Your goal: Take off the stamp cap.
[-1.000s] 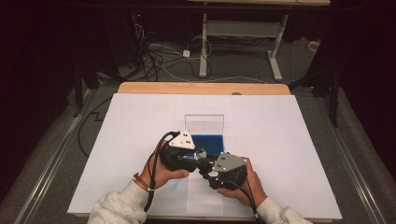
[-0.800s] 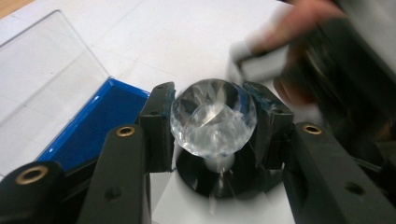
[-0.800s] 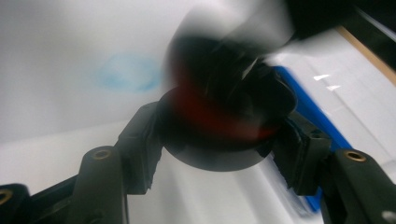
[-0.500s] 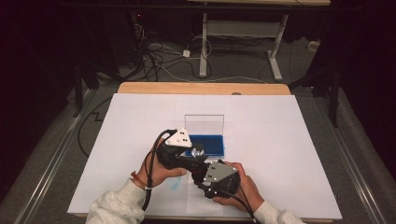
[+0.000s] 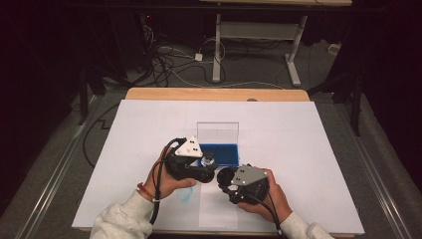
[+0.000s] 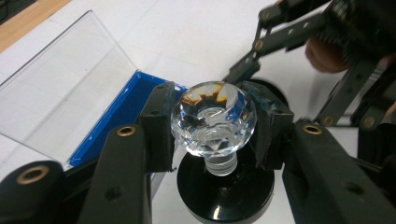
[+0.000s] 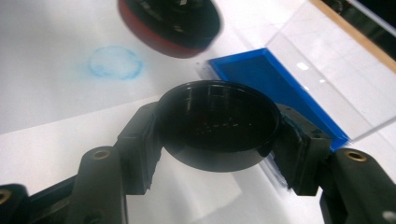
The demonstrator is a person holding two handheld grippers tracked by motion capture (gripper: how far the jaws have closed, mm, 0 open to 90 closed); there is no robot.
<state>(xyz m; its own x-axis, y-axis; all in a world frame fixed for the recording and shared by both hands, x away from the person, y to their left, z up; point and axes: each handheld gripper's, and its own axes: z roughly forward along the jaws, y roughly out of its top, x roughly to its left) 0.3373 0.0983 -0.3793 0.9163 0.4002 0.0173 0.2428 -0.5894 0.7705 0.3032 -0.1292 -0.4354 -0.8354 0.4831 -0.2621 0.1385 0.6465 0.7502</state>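
Gripping, left gripper [image 6: 212, 126]: clamping the stamp's crystal knob [image 6: 213, 117].
Gripping, right gripper [image 7: 217, 135]: clasping black cap [image 7: 218, 125] near the ink pad [image 7: 275, 88].

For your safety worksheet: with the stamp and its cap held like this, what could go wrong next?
1. The left claw grips the stamp's faceted crystal knob; that smooth glass could slip or twist.
2. The right claw pinches the black cap by its rim; it might pop free.
3. The sheet already bears a blue smudge; more ink may smear.
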